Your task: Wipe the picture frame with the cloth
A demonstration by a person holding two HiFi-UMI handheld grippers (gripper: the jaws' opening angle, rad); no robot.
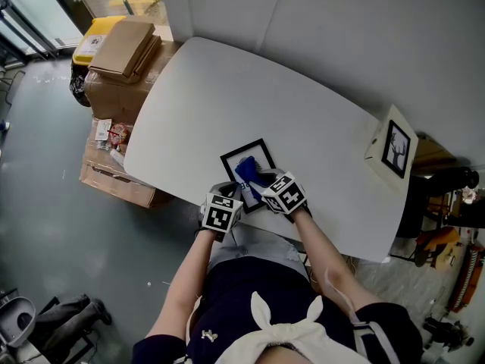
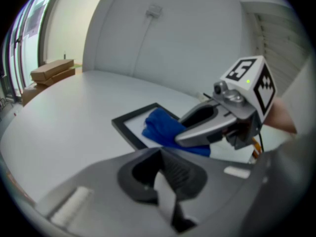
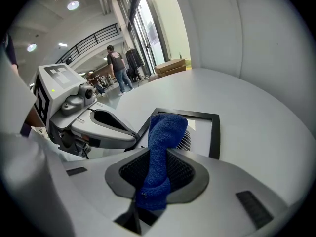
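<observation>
Right hand-held gripper clamps cloth; left hand-held gripper clenched, empty. Picture frame ahead lies unheld: wiping may slide it.

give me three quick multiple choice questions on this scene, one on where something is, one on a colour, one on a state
1. Where does the black picture frame lie on the table?
A. by the edge nearest the person
B. in the middle
C. by the far edge

2. What colour is the cloth?
A. red
B. blue
C. yellow

3. What state is the right gripper in?
A. open and empty
B. shut on the cloth
C. shut on the frame's rim

Answers:
1 A, the head view shows it lying flat at the near edge.
2 B, both gripper views show it deep blue.
3 B, the right gripper view shows the cloth pinched between its fingers, its free end over the frame.
</observation>
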